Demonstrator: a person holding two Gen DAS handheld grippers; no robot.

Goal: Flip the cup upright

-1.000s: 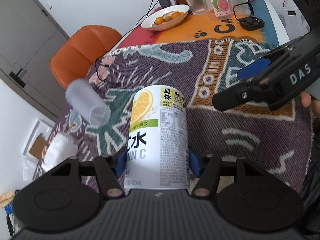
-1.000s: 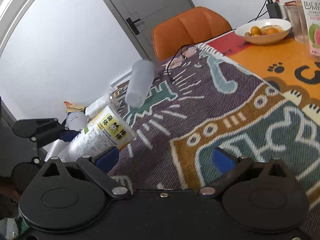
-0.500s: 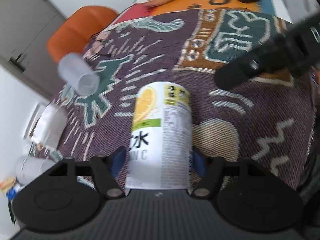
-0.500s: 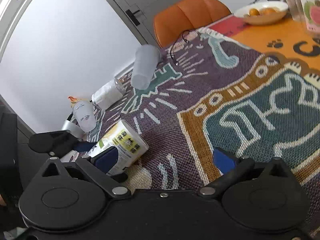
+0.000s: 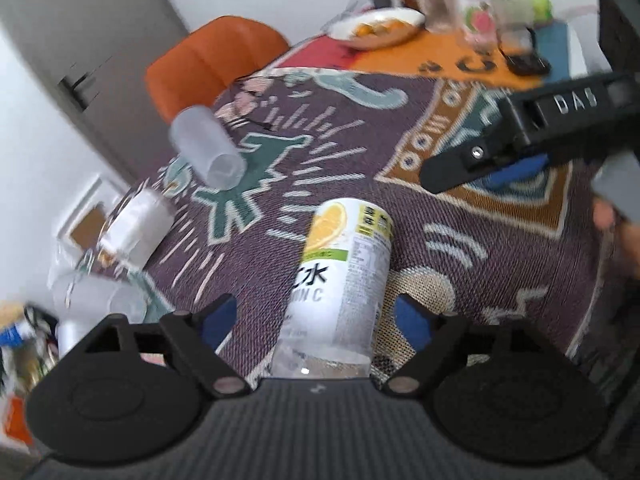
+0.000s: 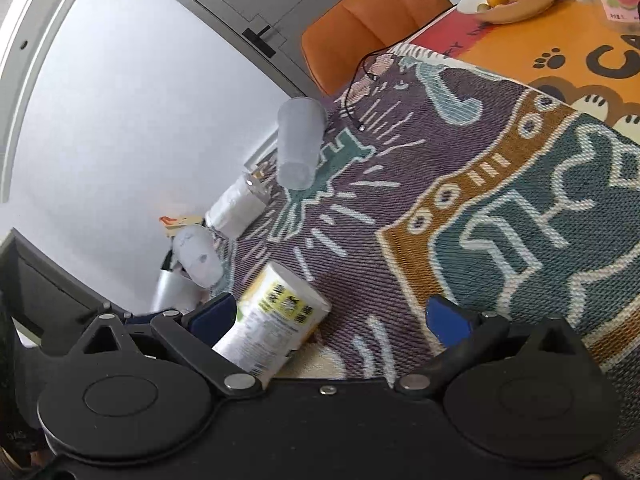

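Note:
A white bottle with a lemon label point(image 5: 340, 276) lies on the patterned cloth point(image 5: 500, 264) between the fingers of my left gripper point(image 5: 316, 322), which is open with gaps on both sides. The bottle also shows in the right wrist view point(image 6: 276, 324). A frosted plastic cup point(image 5: 206, 150) lies on its side on the cloth near the left edge; it also shows in the right wrist view point(image 6: 300, 144). My right gripper point(image 6: 330, 318) is open and empty above the cloth; it also shows in the left wrist view point(image 5: 480, 164), to the right of the bottle.
A white paper roll point(image 5: 136, 228) and a clear cup point(image 5: 100, 300) lie at the table's left edge. An orange chair point(image 5: 208, 64) stands behind. A fruit bowl point(image 5: 376, 26), a juice carton point(image 5: 472, 4) and a black case point(image 5: 524, 62) stand at the back.
My left gripper has opened and let go of the lemon bottle, which now lies on the cloth. The right gripper stays open and has come closer over the bottle.

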